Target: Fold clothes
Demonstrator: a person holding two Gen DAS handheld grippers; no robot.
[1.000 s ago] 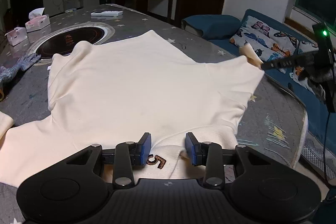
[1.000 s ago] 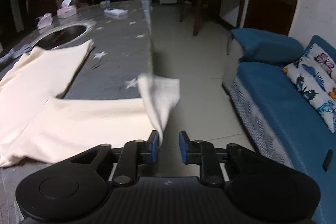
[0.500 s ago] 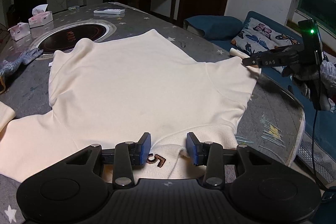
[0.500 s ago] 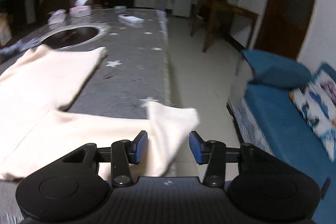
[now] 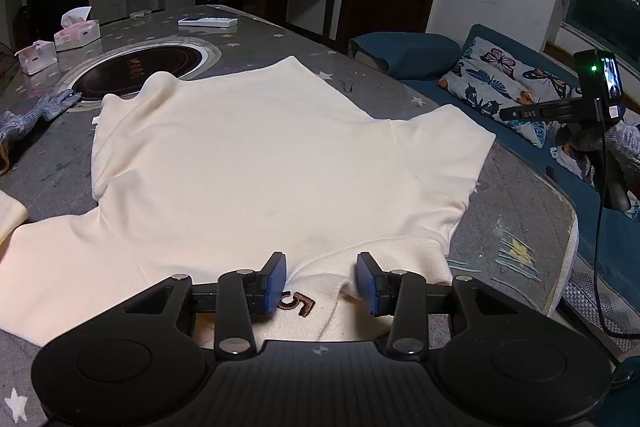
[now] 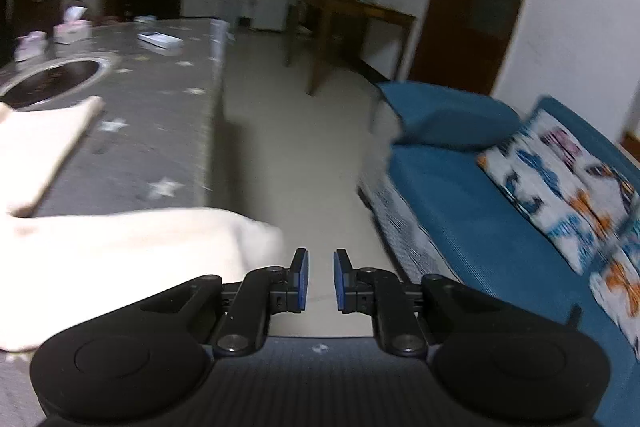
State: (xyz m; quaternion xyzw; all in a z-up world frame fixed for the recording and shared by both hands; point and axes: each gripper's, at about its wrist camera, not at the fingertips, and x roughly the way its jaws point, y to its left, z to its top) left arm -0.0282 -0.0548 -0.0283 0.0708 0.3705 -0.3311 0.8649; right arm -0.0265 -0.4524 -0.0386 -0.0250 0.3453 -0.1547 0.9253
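Cream shirt [image 5: 256,163] lies spread flat on the grey star-patterned table [image 5: 520,211], its body reaching toward the round dark cooktop [image 5: 138,71] set into the tabletop. One sleeve [image 5: 444,151] lies out to the right near the table's edge; the other runs off the picture's left side. The neck end is nearest the left gripper [image 5: 320,283], and a brown "5" label [image 5: 298,303] shows there.

The left gripper's blue pads [image 5: 276,281] stand partly apart on either side of the collar fabric. Cloth lies between them, but the left wrist view does not show them pressing on it, so they read as loose rather than clamped.

The right gripper [image 6: 318,279] is closing, its pads [image 6: 300,279] now a narrow gap apart with only floor visible between them; nothing is in its bite. The sleeve [image 6: 132,255] lies just to the left of its left finger on the table corner. That view is blurred. In the left wrist view the right gripper [image 5: 508,114] hangs beyond the table's right edge, over the blue sofa [image 5: 420,51], held by a hand in a knit glove [image 5: 616,151].

Two tissue boxes [image 5: 76,33], a white remote [image 5: 208,22] and a grey glove [image 5: 36,111] sit at the table's far side. A butterfly cushion [image 5: 508,79] rests on the sofa.
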